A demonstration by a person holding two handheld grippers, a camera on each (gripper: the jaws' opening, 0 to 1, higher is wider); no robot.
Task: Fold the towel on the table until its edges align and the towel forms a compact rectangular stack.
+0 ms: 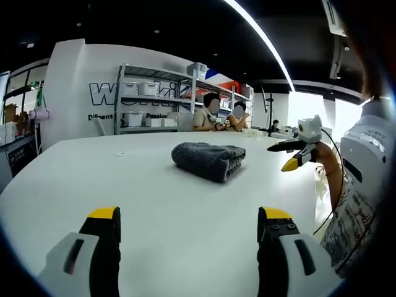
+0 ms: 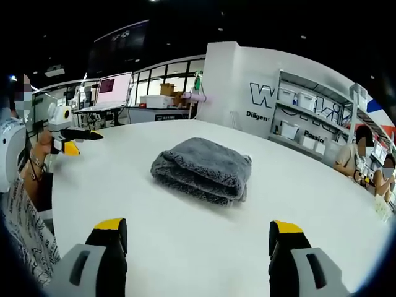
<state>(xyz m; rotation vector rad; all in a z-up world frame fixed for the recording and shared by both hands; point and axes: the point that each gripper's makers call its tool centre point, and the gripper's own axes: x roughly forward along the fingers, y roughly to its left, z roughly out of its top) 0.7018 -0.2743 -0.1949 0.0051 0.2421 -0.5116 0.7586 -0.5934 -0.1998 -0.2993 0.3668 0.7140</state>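
The left gripper (image 1: 189, 230) holds its yellow-tipped black fingers (image 1: 103, 218) spread wide with nothing between them, hovering over bare white surface (image 1: 124, 179). The right gripper (image 2: 199, 238) does the same, its fingers (image 2: 110, 228) wide apart and empty. Ahead of both pairs lies the grey towel (image 1: 209, 160), folded into a thick, compact bundle with rounded folds and layered edges, resting flat on the surface and well clear of either set of fingers. In the right gripper view the towel (image 2: 203, 169) sits almost centred between the fingers; in the left gripper view it lies ahead and slightly right of centre. Nothing stands between the fingers and the towel. In the left gripper view the right gripper (image 1: 299, 151) comes in from the right, held in a hand beside a patterned sleeve (image 1: 349, 216); in the right gripper view the left gripper (image 2: 70, 137) appears at far left, held in a hand. Beyond the surface stand a metal shelf rack (image 1: 154, 99) with white bins, a lettered white wall (image 2: 238, 86), two seated people (image 1: 219, 114) and a monitor (image 2: 113, 88).
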